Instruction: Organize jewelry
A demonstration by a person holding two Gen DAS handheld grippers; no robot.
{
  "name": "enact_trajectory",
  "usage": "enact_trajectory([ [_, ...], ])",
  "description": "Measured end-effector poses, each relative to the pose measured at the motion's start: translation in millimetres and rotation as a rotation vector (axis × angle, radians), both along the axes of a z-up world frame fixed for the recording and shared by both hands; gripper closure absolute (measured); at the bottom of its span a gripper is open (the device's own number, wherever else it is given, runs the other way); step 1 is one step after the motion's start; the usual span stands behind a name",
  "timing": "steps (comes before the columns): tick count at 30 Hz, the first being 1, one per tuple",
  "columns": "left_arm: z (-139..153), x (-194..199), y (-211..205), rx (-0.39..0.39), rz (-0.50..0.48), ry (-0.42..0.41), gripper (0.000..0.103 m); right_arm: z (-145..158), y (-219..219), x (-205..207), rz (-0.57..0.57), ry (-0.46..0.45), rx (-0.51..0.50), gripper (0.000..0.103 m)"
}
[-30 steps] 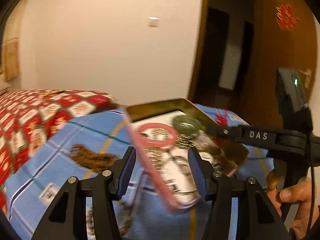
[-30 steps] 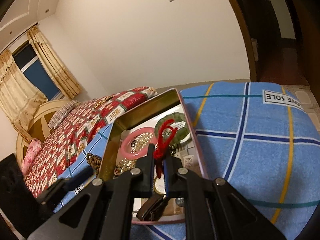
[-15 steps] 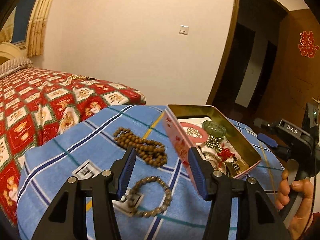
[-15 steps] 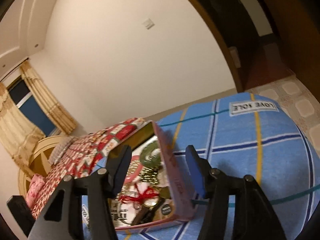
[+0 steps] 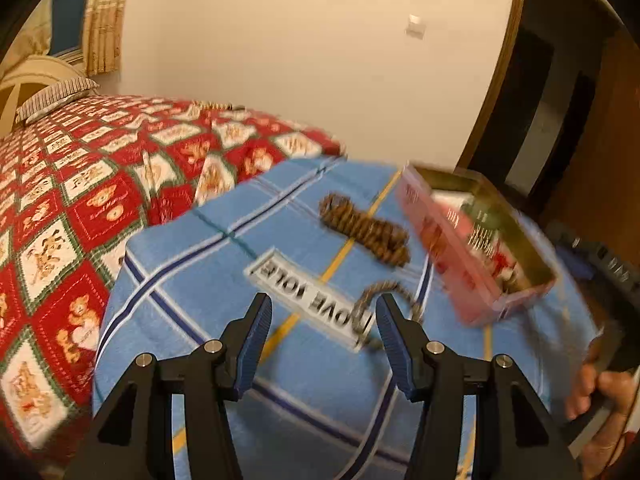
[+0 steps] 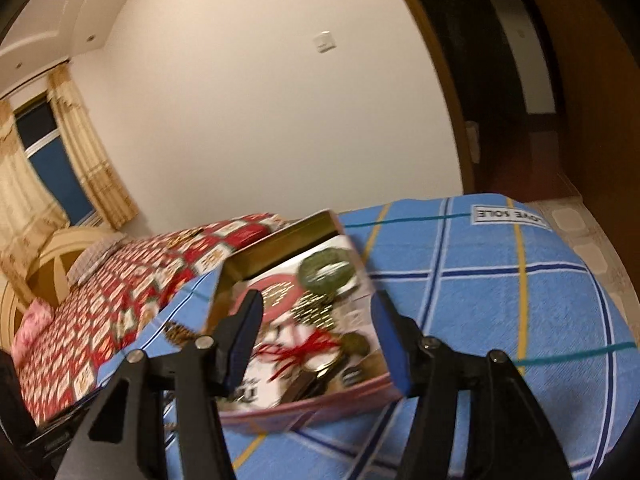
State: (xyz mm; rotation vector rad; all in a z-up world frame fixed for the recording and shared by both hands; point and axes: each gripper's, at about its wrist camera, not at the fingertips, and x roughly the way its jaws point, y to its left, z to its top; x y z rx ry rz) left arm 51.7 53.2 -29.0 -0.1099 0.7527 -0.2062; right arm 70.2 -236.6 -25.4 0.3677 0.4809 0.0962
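Observation:
A pink tin box (image 5: 452, 252) with a gold inside sits on the blue checked cloth (image 5: 240, 280); it also shows in the right wrist view (image 6: 308, 400). It holds a pink bangle (image 6: 280, 292), a green bangle (image 6: 328, 270), gold beads and a red tassel (image 6: 308, 348). A brown bead necklace (image 5: 364, 230) and a bead bracelet (image 5: 384, 292) lie on the cloth left of the box. My left gripper (image 5: 324, 344) is open and empty, just short of the bracelet. My right gripper (image 6: 316, 340) is open and empty over the box.
A bed with a red patterned quilt (image 5: 80, 184) adjoins the cloth on the left. A dark doorway (image 5: 540, 100) stands behind the box. The right gripper and the hand holding it (image 5: 600, 392) show at the left wrist view's right edge.
My left gripper swung left, away from the box, and now faces the bracelet. My right gripper opened, dropped the red tassel into the box and now hovers over it.

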Motion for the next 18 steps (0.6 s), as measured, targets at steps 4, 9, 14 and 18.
enact_trajectory([
  [4,-4.8,1.0,-26.1,0.037,-0.128,0.036,0.048,0.2,23.5,-5.6,0.049,-0.012,-0.055,0.043],
  [9,-12.0,18.1,-64.3,0.112,-0.269,0.058,0.048,-2.4,41.4,-9.9,0.084,-0.013,-0.085,0.043],
  [14,-25.7,32.0,-73.9,0.156,-0.246,0.101,0.046,-3.5,48.1,-13.2,0.091,-0.011,-0.104,0.043],
  [18,-25.0,31.9,-69.8,0.137,-0.239,0.097,0.05,-4.8,48.7,-10.1,0.098,-0.006,-0.107,0.043],
])
